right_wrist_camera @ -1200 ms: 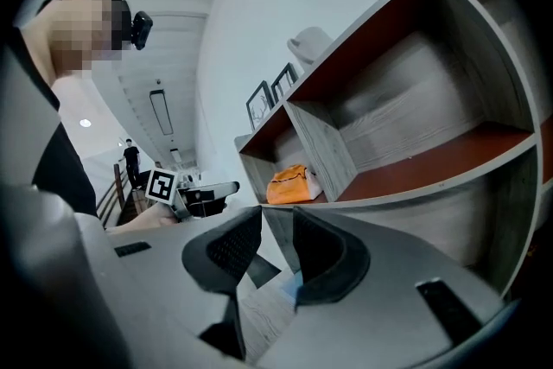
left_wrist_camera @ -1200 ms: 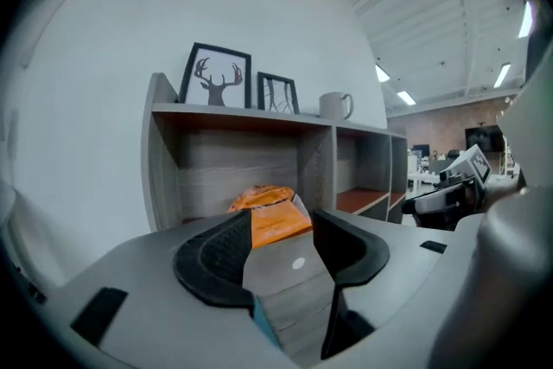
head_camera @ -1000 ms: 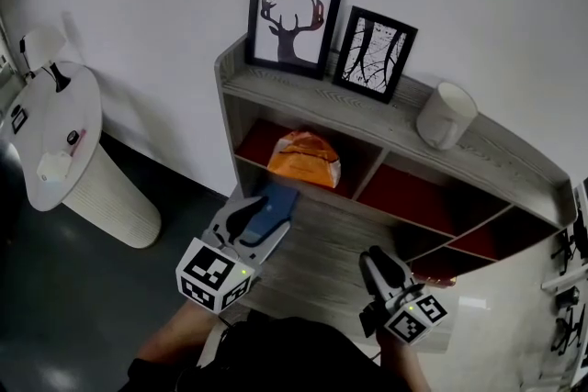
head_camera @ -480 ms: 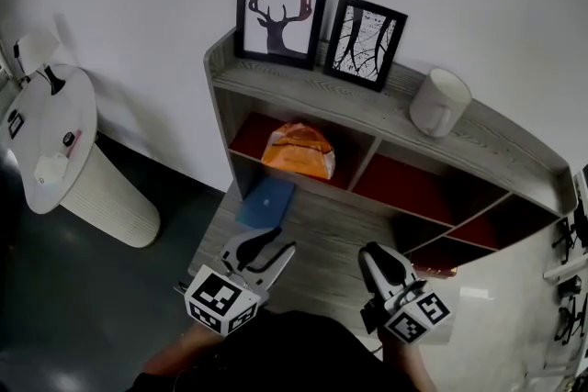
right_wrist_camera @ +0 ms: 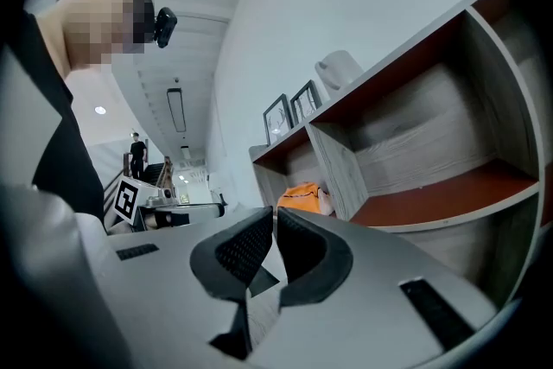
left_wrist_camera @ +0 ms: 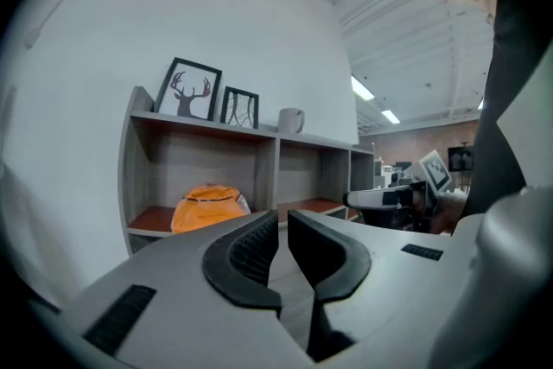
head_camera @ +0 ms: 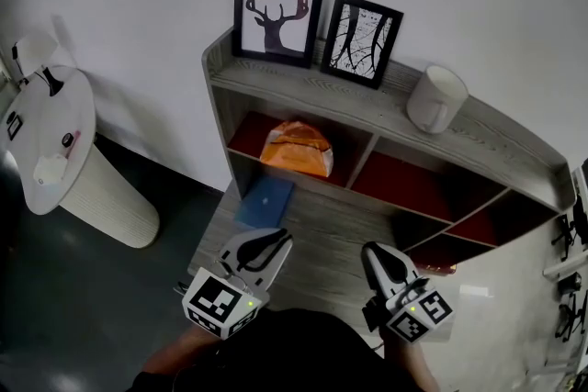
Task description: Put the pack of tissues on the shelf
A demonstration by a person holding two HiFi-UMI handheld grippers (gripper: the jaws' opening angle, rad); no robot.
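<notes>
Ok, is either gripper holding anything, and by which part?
Nothing held. Left gripper: jaws closing on nothing. Right gripper: shut, empty. The pack of tissues lies free on the shelf.

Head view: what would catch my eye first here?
The bright orange bag in the upper left compartment of the grey shelf stands out most, with a blue pack of tissues lying flat on the board below it. On the shelf top stand a framed deer picture, a second frame beside it, and a white mug further right.
</notes>
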